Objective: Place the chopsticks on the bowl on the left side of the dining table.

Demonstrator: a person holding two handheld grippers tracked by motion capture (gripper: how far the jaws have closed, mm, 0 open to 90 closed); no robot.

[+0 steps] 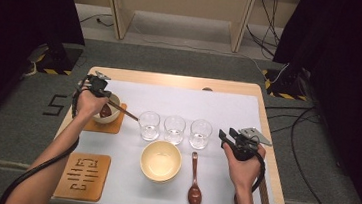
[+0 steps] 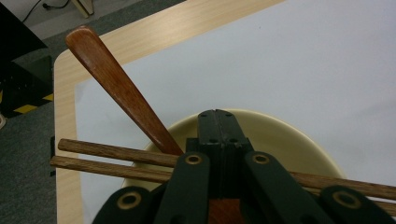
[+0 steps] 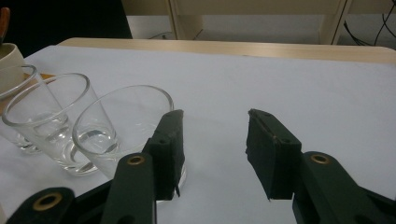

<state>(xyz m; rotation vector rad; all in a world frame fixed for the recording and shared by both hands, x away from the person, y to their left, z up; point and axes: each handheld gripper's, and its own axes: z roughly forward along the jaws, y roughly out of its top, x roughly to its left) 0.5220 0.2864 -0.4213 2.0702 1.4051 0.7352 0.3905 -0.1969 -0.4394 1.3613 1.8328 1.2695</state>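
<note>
The left gripper (image 1: pixel 100 90) sits over the small bowl (image 1: pixel 107 116) on the coaster at the surface's left, jaws pressed together on nothing. To do this well, I'd lift clear without nudging the 2 chopsticks (image 2: pixel 112 161) across the rim. Its own view shows the spoon handle (image 2: pixel 116 84) leaning out. The right gripper (image 3: pixel 212 149) is spread, empty, beside the 3 glasses (image 3: pixel 119 128).
</note>
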